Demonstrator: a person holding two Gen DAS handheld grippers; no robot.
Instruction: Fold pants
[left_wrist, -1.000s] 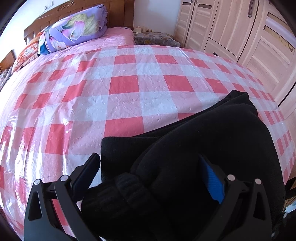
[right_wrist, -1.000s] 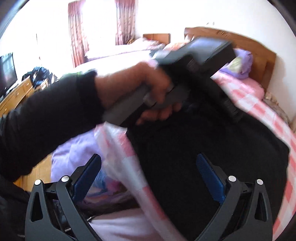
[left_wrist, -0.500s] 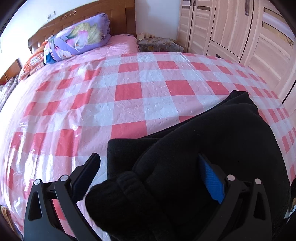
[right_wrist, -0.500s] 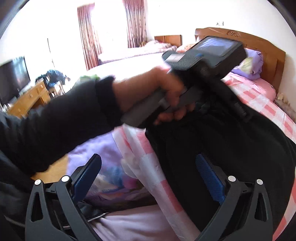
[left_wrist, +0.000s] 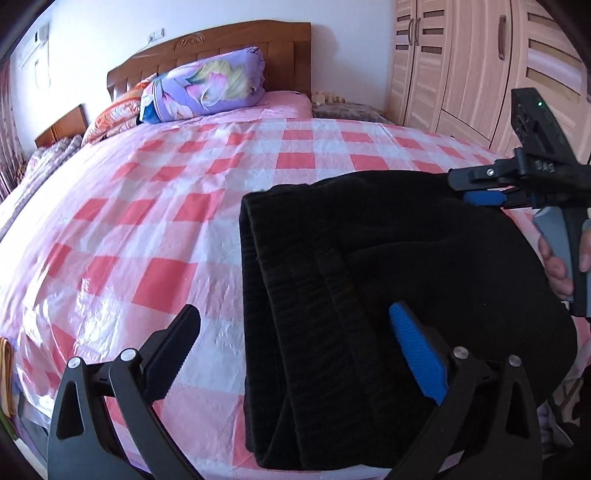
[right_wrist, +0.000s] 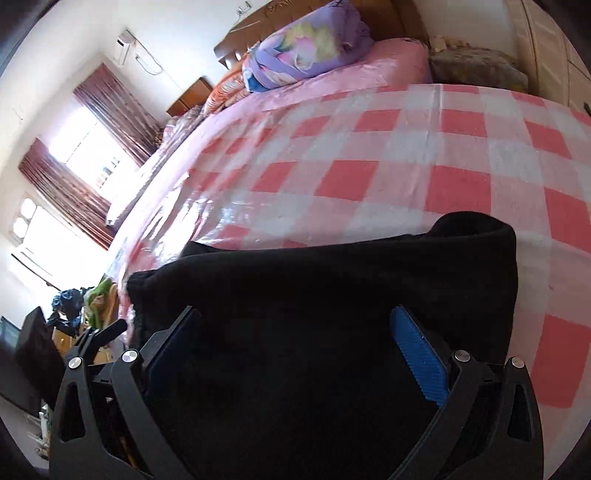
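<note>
The black pants (left_wrist: 388, 280) are lying folded in a thick pile on the pink checked bed (left_wrist: 155, 229), close to its near edge. The left tool (left_wrist: 295, 350) is hanging over the pile with its fingers spread wide, holding nothing. The right tool (right_wrist: 295, 350) is also spread wide over the pants and is holding nothing.

The pile is sitting very near the edge of the bed, so it could slide off if a tool is bumping it. The sheet looks shiny and slippery, and that could be making a slide easier. The layers at the left side of the pile are looking a bit uneven, so a push there could be opening the fold again.

Half a second ago the left tool was right on top of a bunched cuff of the pants. Now it is pulled back, and the cuff is lying flat in neat layers. The right tool was looking at the person's left arm then. Now it is turned to face the pants and the purple pillow (right_wrist: 306, 48) at the head of the bed.
</note>
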